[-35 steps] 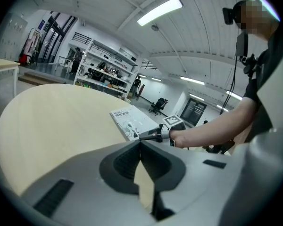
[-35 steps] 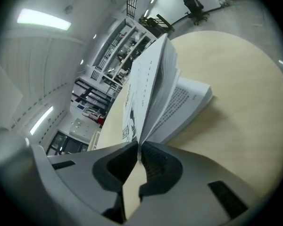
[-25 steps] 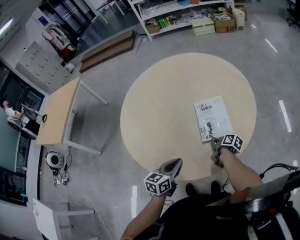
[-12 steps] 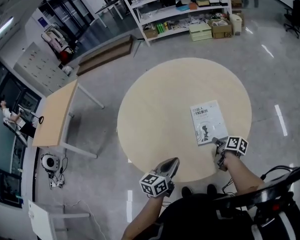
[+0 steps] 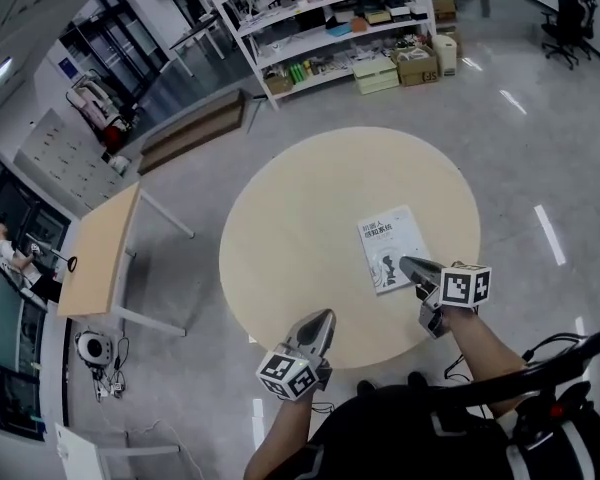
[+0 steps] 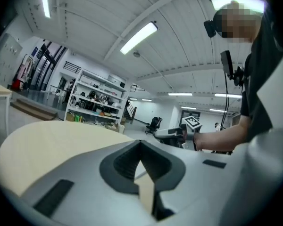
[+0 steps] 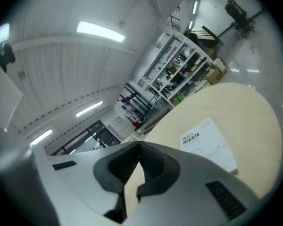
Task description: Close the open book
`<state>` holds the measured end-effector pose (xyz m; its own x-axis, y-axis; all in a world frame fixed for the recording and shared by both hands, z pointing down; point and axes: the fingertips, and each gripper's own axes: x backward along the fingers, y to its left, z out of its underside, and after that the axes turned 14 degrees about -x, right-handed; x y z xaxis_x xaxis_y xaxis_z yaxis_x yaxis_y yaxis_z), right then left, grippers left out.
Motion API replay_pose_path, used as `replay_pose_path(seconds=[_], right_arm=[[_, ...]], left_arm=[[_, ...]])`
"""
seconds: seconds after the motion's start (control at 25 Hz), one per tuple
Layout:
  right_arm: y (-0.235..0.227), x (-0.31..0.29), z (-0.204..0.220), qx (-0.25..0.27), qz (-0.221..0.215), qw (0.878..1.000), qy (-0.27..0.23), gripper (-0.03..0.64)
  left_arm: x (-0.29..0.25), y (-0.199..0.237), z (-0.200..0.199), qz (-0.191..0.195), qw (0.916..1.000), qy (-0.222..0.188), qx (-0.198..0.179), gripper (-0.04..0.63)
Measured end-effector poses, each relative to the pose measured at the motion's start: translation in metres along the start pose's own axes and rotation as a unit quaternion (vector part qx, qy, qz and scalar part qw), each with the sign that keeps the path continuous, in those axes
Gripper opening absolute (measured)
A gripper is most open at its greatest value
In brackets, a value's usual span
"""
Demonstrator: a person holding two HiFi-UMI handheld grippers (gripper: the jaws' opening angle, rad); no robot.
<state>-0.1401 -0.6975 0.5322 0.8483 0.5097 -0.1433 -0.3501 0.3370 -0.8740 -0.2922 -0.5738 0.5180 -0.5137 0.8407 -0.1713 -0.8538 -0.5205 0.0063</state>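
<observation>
Currently the book (image 5: 391, 252) lies closed, cover up, right of centre on the round tabletop (image 5: 300, 218). The right gripper (image 5: 408, 264) and left gripper (image 5: 325, 317) hover lower in the frame, jaws together and empty, presumably because closing is complete.

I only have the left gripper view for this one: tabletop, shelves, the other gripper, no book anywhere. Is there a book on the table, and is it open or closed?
Observer: Yes. The head view shows the book lying closed, cover up, on the round table.
Operator: Is the right gripper holding it?
Observer: No. The right gripper has its jaws together with nothing between them.
Operator: And my left gripper?
Observer: From above, the left gripper sits at the table's near edge, well apart from the book.
</observation>
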Motion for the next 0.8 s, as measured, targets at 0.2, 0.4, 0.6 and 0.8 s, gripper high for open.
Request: replay_pose_path(seconds=[0.2, 0.4, 0.6, 0.8], right_arm=[[0.03, 0.012, -0.006, 0.084, -0.017, 0.996, 0.012, 0.0], [0.049, 0.027, -0.009, 0.094, -0.039, 0.995, 0.009, 0.0], [0.058, 0.042, -0.004, 0.13, -0.045, 0.99, 0.027, 0.0], [0.073, 0.051, -0.003, 0.132, -0.058, 0.989, 0.041, 0.0]], left_arm=[[0.001, -0.004, -0.026, 0.003, 0.9996, -0.026, 0.009, -0.002], [0.001, -0.019, -0.039, 0.01, 0.9992, -0.037, 0.015, -0.002], [0.005, -0.036, -0.046, -0.001, 0.9991, -0.039, 0.02, -0.002], [0.017, -0.049, -0.055, -0.008, 0.9991, -0.03, 0.03, -0.002]])
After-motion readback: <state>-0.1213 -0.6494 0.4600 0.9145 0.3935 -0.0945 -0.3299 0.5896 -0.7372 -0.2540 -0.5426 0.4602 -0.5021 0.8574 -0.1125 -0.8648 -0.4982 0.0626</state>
